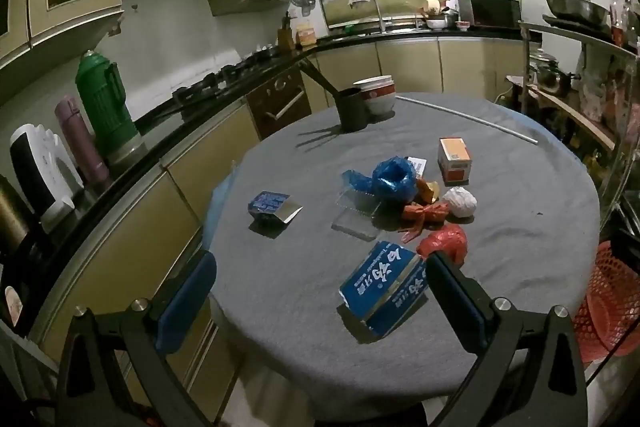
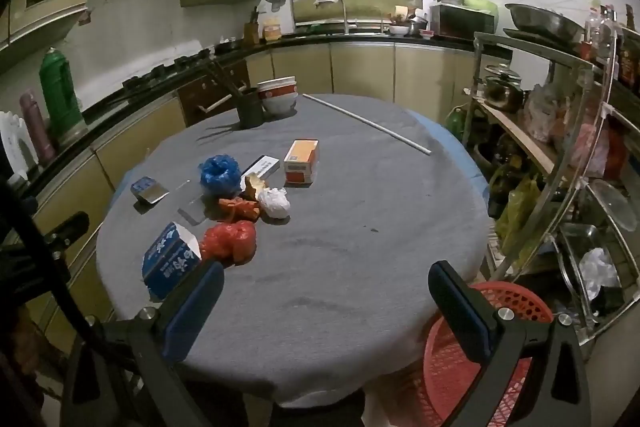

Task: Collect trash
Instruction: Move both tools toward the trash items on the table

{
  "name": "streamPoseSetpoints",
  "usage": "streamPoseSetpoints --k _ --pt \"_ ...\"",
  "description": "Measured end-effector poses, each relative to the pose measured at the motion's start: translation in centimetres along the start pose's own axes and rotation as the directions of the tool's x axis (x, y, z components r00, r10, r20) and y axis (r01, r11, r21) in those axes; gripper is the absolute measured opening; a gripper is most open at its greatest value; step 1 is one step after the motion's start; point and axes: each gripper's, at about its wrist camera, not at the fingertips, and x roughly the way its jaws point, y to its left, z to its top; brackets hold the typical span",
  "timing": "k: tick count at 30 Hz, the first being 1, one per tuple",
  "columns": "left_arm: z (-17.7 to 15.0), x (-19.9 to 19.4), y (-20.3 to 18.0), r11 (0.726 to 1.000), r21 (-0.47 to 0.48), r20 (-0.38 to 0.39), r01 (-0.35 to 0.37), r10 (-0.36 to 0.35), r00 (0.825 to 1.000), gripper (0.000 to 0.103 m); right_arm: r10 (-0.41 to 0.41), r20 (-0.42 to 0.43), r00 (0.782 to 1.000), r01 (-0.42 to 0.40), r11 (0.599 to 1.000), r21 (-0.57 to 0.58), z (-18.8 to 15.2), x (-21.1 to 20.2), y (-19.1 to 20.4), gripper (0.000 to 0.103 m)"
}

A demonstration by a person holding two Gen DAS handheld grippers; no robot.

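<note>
Trash lies in a loose heap on the round table's grey cloth [image 1: 520, 211] [image 2: 380, 219]: a big blue carton [image 1: 382, 287] [image 2: 170, 259], a red plastic bag [image 1: 444, 243] [image 2: 232, 241], a white paper ball [image 1: 462, 201] [image 2: 276, 203], an orange wrapper [image 1: 424, 213] [image 2: 238, 209], a blue plastic bag [image 1: 394, 179] [image 2: 219, 174], a clear plastic lid [image 1: 356, 215], a small blue packet [image 1: 272, 205] [image 2: 148, 189] and an orange box [image 1: 454, 159] [image 2: 302, 161]. My left gripper [image 1: 318, 285] hovers open above the near edge, the carton just inside its right finger. My right gripper [image 2: 326, 299] is open over bare cloth, holding nothing.
A red mesh basket [image 1: 608, 303] [image 2: 480, 359] stands on the floor right of the table. At the table's far side are stacked bowls [image 1: 378, 93] [image 2: 278, 95], a dark cup with chopsticks [image 1: 352, 109] [image 2: 250, 111] and a white rod [image 1: 468, 119] [image 2: 368, 121]. Counters run left; a metal rack [image 2: 560, 147] stands right.
</note>
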Motion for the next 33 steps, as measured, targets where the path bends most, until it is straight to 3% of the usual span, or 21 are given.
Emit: streamPoseSetpoints --k 33 --pt "-0.5 1.1 0.5 1.000 -0.013 -0.032 0.006 -0.006 0.999 0.103 0.022 -0.001 1.000 -0.022 0.999 -0.025 -0.4 0.8 1.2 0.103"
